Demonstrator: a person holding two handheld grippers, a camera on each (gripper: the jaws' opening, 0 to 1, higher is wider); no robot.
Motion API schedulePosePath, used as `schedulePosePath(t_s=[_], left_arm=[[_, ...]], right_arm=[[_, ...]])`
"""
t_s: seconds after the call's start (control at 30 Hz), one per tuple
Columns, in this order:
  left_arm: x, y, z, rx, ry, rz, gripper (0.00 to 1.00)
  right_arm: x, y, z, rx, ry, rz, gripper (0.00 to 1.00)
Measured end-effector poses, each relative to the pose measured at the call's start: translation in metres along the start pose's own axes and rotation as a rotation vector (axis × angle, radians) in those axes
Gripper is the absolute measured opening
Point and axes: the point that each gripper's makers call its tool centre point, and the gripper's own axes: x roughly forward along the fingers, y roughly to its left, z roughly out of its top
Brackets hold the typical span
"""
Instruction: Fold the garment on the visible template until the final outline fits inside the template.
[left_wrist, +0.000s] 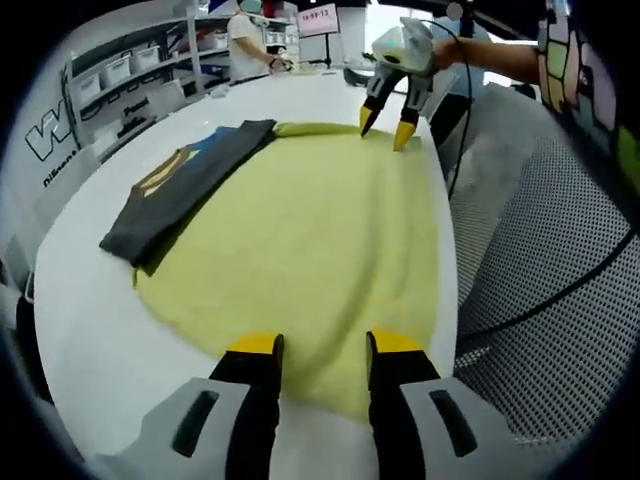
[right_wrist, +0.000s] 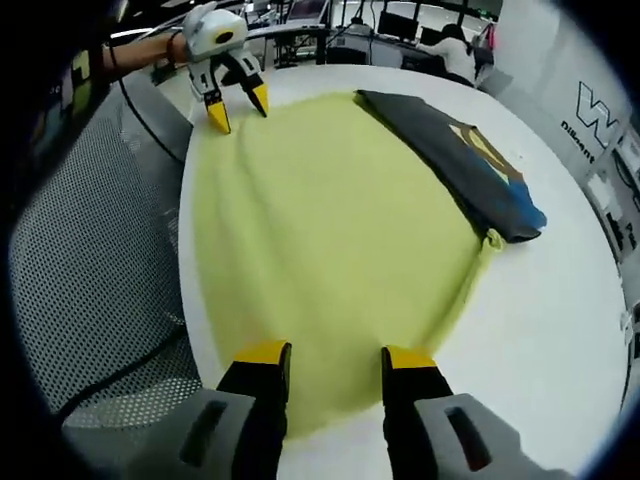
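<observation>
Yellow-green cloth (left_wrist: 310, 250), matte and faintly wrinkled, lies spread flat on the white table (left_wrist: 90, 340), covering most of its near side. On it, at about ten o'clock in the left gripper view, rests the dark grey garment (left_wrist: 185, 190), folded into a long narrow strip with a yellow and blue print showing along one side; in the right gripper view the same strip (right_wrist: 460, 165) sits toward one o'clock, its blue end at the cloth's edge. Left gripper (left_wrist: 322, 350) hovers at six o'clock over the cloth's near edge, yellow-tipped jaws apart, nothing between them. Right gripper (right_wrist: 335, 358) is likewise at six o'clock above the opposite edge, jaws spread and empty. Each gripper appears in the other's view at the far edge of the cloth, around twelve o'clock, tips pointing down close to the fabric. Grey perforated mesh (left_wrist: 540, 330) runs beside the table.
</observation>
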Motion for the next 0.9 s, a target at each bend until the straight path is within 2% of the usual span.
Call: schedulePosePath(t_s=[0.07, 0.1, 0.13, 0.27, 0.37, 0.4, 0.43, 0.47, 0.5, 0.53, 0.57, 0.63, 0.67, 0.7, 0.73, 0.8, 0.83, 0.9], left_arm=[[0.001, -0.004, 0.001, -0.027, -0.011, -0.015, 0.23], [0.001, -0.002, -0.001, -0.042, -0.016, -0.006, 0.23], [0.001, -0.002, -0.001, -0.043, -0.017, -0.006, 0.23], [0.000, -0.001, -0.001, -0.063, -0.035, 0.001, 0.22], [0.001, 0.001, 0.000, -0.067, -0.052, 0.010, 0.18], [0.001, 0.001, 0.000, -0.066, -0.054, 0.011, 0.13], [0.002, 0.005, 0.001, -0.048, -0.062, 0.032, 0.07], [0.003, 0.008, 0.003, -0.046, -0.072, 0.048, 0.00], [0.004, 0.020, 0.005, -0.050, -0.100, 0.116, 0.00], [0.005, 0.013, 0.003, -0.070, -0.089, 0.066, 0.00], [0.005, 0.013, 0.003, -0.066, -0.080, 0.064, 0.00], [0.005, 0.014, 0.004, -0.082, -0.063, 0.067, 0.00], [0.005, 0.014, 0.004, -0.101, -0.046, 0.071, 0.00], [0.005, 0.014, 0.002, -0.140, -0.027, 0.079, 0.00], [0.003, 0.014, 0.000, -0.217, 0.006, 0.086, 0.00], [0.001, 0.009, -0.003, -0.333, 0.057, 0.067, 0.00], [0.000, 0.009, -0.004, -0.350, 0.072, 0.058, 0.00], [-0.002, 0.010, -0.003, -0.321, 0.077, 0.062, 0.00]], right_arm=[[0.001, 0.002, 0.000, -0.004, -0.003, 0.017, 0.27], [0.002, 0.009, -0.001, 0.043, 0.001, 0.062, 0.24], [0.002, 0.002, 0.000, 0.037, -0.008, 0.032, 0.24], [0.002, 0.001, -0.002, 0.049, -0.031, 0.027, 0.21], [0.002, 0.002, 0.001, 0.043, -0.029, 0.015, 0.17], [0.002, 0.003, 0.001, 0.040, -0.027, 0.014, 0.15], [0.002, 0.004, 0.001, 0.030, -0.033, 0.017, 0.12], [0.002, 0.002, 0.002, 0.060, -0.041, -0.001, 0.08], [0.002, -0.002, 0.001, 0.084, -0.044, -0.023, 0.03], [0.003, -0.010, 0.001, 0.105, -0.056, -0.067, 0.00], [0.003, -0.013, 0.000, 0.135, -0.053, -0.081, 0.00], [0.003, -0.009, 0.001, 0.167, -0.049, -0.064, 0.00], [0.002, -0.009, 0.001, 0.227, -0.040, -0.071, 0.00], [0.002, -0.008, 0.000, 0.254, -0.030, -0.066, 0.00], [0.000, -0.002, -0.002, 0.288, -0.003, -0.028, 0.00], [-0.002, 0.003, -0.001, 0.315, 0.006, 0.004, 0.00], [-0.004, 0.004, 0.001, 0.322, 0.006, 0.011, 0.00], [-0.010, 0.007, 0.004, 0.333, 0.009, 0.030, 0.00]])
